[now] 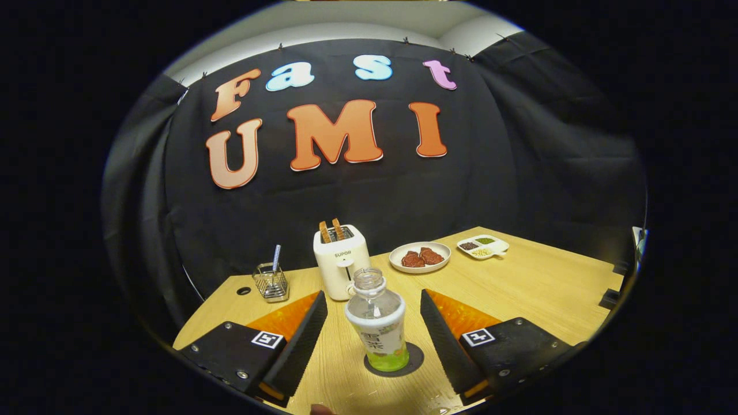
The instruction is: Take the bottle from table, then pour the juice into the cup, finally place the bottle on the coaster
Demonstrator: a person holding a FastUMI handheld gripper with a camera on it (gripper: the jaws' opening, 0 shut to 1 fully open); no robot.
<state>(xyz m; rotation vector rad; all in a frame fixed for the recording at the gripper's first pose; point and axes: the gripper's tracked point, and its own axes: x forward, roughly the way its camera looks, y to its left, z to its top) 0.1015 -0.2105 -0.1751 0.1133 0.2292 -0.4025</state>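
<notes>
The bottle stands upright on the dark round coaster, directly between the two fingers of the gripper, which are spread wide and touch nothing. It is uncapped, with only a little green juice at the bottom, so the pouring looks done and the placing nearly finished. To close out the step well, pull the tool straight back along its own line, keeping both fingers clear of the sides so nothing nudges the light bottle off its base. A toaster sits just beyond it on the table.
</notes>
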